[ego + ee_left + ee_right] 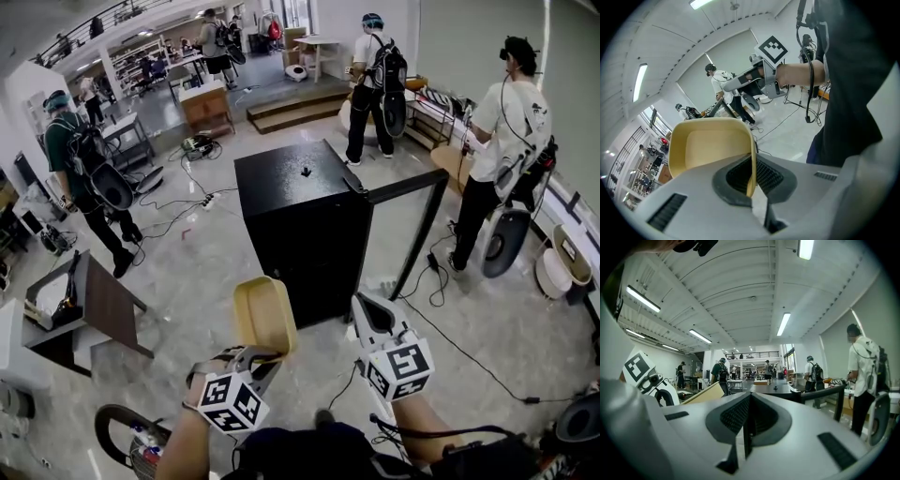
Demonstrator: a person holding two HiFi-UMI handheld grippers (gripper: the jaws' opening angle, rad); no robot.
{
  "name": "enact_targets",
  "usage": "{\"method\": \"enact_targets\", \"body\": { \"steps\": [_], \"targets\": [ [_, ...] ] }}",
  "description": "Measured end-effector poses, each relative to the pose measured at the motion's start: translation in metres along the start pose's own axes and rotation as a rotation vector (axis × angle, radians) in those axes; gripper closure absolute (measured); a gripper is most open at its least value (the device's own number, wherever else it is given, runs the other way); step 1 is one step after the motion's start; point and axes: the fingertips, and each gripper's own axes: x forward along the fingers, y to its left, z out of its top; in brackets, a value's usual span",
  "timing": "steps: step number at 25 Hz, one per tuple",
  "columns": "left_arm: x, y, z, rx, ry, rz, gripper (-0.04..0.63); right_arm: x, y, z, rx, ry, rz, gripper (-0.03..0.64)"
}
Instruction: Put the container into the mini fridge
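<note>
The container (264,314) is a shallow tan rectangular tub, held upright in the air just in front of the fridge. My left gripper (263,361) is shut on its rim; in the left gripper view the tub's thin wall (751,168) stands pinched between the jaws. The black mini fridge (302,225) stands on the floor ahead, its door (410,190) swung open to the right. My right gripper (365,311) hovers beside the tub, near the fridge's front right corner, its jaws shut with nothing in them (746,427).
Several people with backpack rigs stand around the room: one left (84,164), one behind the fridge (375,80), one right (506,141). A dark low table (98,305) is at the left. Cables (469,352) trail on the floor right of the fridge.
</note>
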Motion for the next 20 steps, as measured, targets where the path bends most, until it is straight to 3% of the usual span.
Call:
{"method": "enact_targets", "body": {
  "steps": [10,20],
  "targets": [
    [0.025,0.006,0.004,0.014,0.018,-0.040,0.584,0.006,-0.022,0.009,-0.002,-0.025,-0.013,0.601],
    [0.058,0.022,0.007,0.056,-0.038,-0.119,0.584,0.012,-0.042,-0.001,-0.012,0.018,-0.085,0.601]
  ]
}}
